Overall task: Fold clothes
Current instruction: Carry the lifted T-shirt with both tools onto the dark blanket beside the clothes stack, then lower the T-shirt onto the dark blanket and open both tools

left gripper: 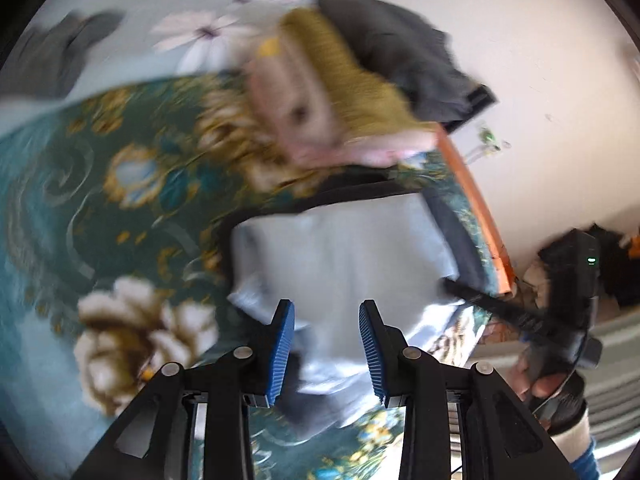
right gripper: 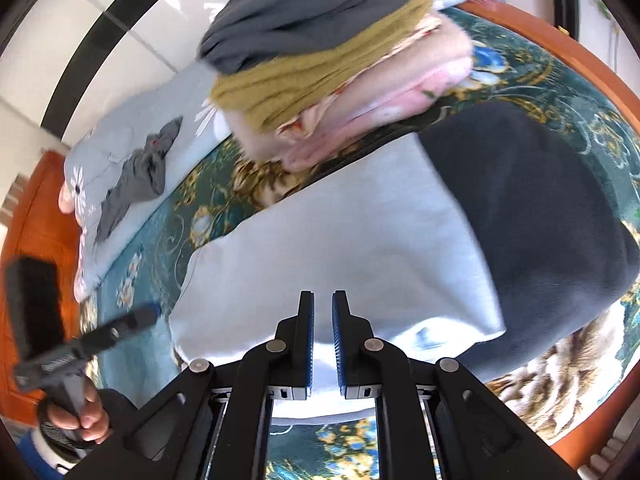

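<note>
The bed point(right gripper: 540, 64), under its green flowered blanket point(left gripper: 100, 168), carries everything here, with an orange wooden frame point(right gripper: 592, 64) along its edge. A stack of folded clothes point(right gripper: 320, 60) sits toward the bed's far edge: dark grey on top, mustard knit below, pink at the bottom. Near the bed's front edge lies the piece in hand, a pale blue garment point(right gripper: 340, 248) with a dark lining showing along its right side, already doubled over into a rough rectangle. A loose grey garment point(right gripper: 136, 180) waits on the pale sheet near the far left corner.

Judging by the layout, the step is finishing this fold and flattening it. To do it well, the two tools should part from the cloth gently, so the top layer does not drag, and the edges should line up square before the piece joins the stack.

The left gripper point(left gripper: 326, 348) hovers over the garment's near left corner with its blue pads point(left gripper: 282, 348) partly apart and nothing between them, the cloth lying just below. The right gripper point(right gripper: 323, 340) sits low over the garment's near edge, jaws all but closed with only a thin gap. Whether a fold of cloth is pinched there cannot be told.
</note>
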Action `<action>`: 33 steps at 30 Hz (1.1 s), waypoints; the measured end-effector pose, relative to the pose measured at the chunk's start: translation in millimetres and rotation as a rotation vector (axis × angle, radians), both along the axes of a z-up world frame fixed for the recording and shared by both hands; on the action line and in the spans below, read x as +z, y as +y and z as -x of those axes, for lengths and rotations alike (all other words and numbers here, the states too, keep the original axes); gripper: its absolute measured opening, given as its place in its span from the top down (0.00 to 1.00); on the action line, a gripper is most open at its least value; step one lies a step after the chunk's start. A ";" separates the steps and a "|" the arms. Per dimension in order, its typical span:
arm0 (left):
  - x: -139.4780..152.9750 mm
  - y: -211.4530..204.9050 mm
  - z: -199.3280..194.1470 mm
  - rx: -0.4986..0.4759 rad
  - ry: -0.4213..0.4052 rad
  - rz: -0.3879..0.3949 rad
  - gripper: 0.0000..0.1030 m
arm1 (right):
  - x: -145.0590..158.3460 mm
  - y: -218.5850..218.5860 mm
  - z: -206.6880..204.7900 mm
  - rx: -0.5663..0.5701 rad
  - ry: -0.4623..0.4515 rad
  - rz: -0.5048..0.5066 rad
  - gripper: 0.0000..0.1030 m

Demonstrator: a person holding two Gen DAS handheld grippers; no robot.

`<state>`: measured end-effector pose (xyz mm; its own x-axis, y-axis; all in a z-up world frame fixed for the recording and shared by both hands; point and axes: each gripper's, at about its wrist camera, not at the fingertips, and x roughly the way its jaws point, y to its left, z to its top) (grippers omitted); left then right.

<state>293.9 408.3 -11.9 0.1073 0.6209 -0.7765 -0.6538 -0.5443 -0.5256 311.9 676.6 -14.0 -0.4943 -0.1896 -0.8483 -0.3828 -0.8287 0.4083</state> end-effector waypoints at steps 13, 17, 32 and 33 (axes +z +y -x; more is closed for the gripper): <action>-58.7 8.6 -33.3 -0.079 -0.002 0.132 0.59 | -41.4 -34.4 -25.1 -0.022 -0.061 -0.040 0.90; -48.4 -0.8 -35.1 -0.069 0.024 0.107 0.59 | -39.8 -37.8 -34.7 -0.064 -0.032 -0.043 0.90; -78.5 -59.0 -72.7 0.022 0.120 0.091 0.14 | -83.8 -82.2 -104.8 -0.210 -0.074 -0.106 0.66; -80.8 -60.7 -74.6 0.024 0.128 0.094 0.10 | -85.7 -82.6 -106.3 -0.222 -0.072 -0.111 0.65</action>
